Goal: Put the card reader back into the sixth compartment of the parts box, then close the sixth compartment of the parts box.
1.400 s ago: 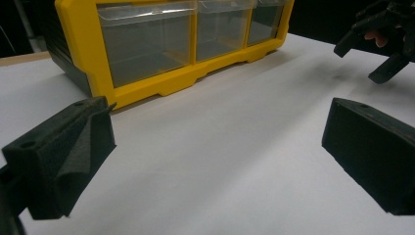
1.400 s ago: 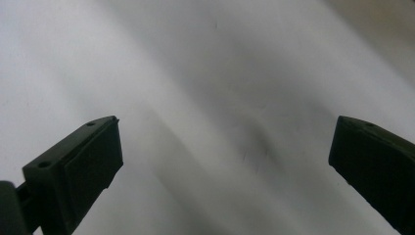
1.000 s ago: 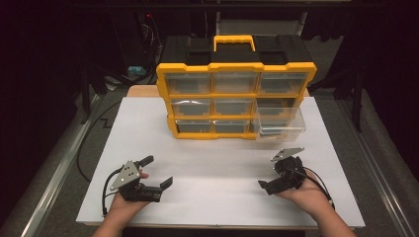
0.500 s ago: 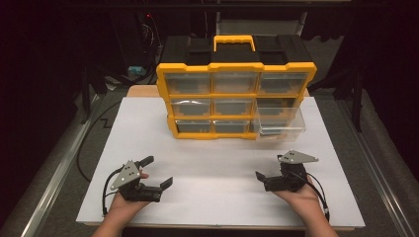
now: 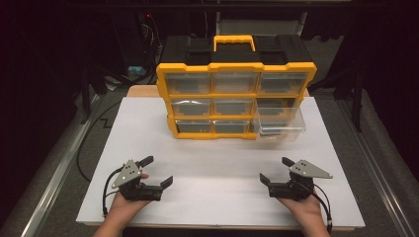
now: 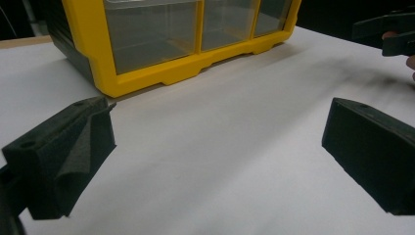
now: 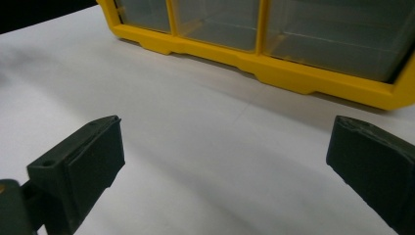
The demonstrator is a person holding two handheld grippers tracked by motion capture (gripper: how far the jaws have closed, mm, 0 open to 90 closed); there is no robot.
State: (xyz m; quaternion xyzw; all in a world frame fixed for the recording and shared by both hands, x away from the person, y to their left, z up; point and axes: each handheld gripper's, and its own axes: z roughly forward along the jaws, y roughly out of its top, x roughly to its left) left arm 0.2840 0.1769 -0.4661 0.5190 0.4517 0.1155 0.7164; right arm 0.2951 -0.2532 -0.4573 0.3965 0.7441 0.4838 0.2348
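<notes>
Both the left gripper [image 5: 158,171] and right gripper [image 5: 276,169] rest released, holding nothing; the clear drawer [image 5: 280,124], pulled out at the organizer's [image 5: 236,94] five o'clock, looks light, slick, brittle; grip its front lip.

White table top [image 5: 217,197], flat, rectangular, edged by dark floor on both sides. Standing directly on its far half: yellow and black drawer organiser [image 5: 236,89], upright, clear drawers facing the near edge. Bottom-right clear drawer [image 5: 279,124] pulled out over the white surface. Resting low on the near half, well apart: left gripper [image 5: 157,171] and right gripper [image 5: 275,170], both with jaws spread wide.
</notes>
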